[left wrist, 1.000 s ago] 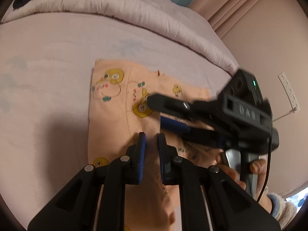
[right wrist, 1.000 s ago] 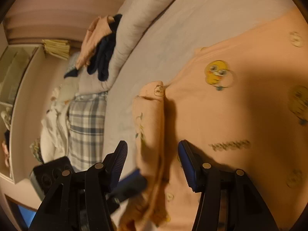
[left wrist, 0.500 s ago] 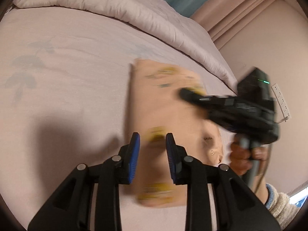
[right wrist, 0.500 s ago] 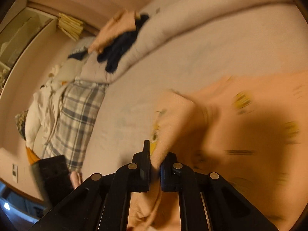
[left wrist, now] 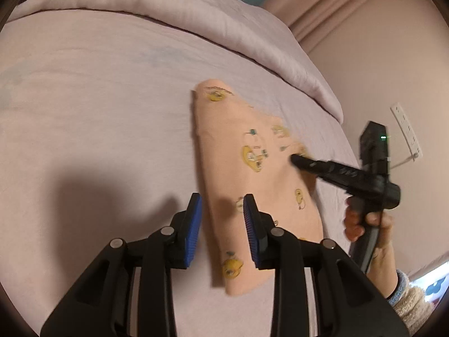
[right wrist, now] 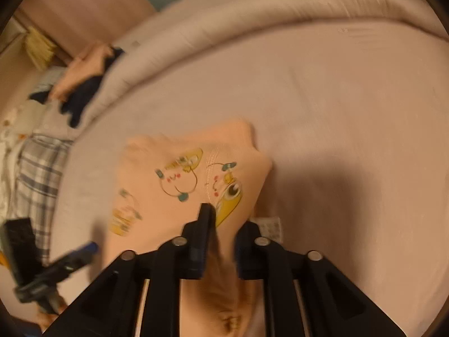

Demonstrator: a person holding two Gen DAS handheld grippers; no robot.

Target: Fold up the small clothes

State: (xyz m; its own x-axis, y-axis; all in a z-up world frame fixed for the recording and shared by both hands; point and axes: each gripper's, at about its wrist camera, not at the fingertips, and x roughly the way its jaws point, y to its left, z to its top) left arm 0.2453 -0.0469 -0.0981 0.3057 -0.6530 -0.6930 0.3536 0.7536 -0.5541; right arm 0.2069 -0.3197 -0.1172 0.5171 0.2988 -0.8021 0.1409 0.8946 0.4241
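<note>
A peach garment (left wrist: 230, 146) printed with yellow ducks lies folded into a narrow strip on the pink bed sheet (left wrist: 98, 98). My left gripper (left wrist: 221, 210) hovers over the garment's near left edge. Its jaws are opening, and the blue pads (left wrist: 193, 230) stand apart from the cloth. My right gripper (left wrist: 297, 160) reaches in from the right, tip on the garment's right side. In the right wrist view a raised fold of the garment (right wrist: 157, 163) runs up between the fingers of my right gripper (right wrist: 224, 221). Those jaws are opening but still touch the fold. The left gripper (right wrist: 89, 248) shows blurred at lower left.
A rolled pink duvet (left wrist: 168, 2) borders the far side of the bed. Beyond it lie a heap of peach and dark clothes (right wrist: 81, 84) and a plaid cloth (right wrist: 39, 174). A white socket strip (left wrist: 407, 132) hangs on the wall. A person's hand (left wrist: 364, 224) holds the right gripper.
My left gripper let go of the cloth, opened a little and drew back. My right gripper closed on a fold, carried it across, and its jaws now stand slightly wider. The garment lies narrower.
</note>
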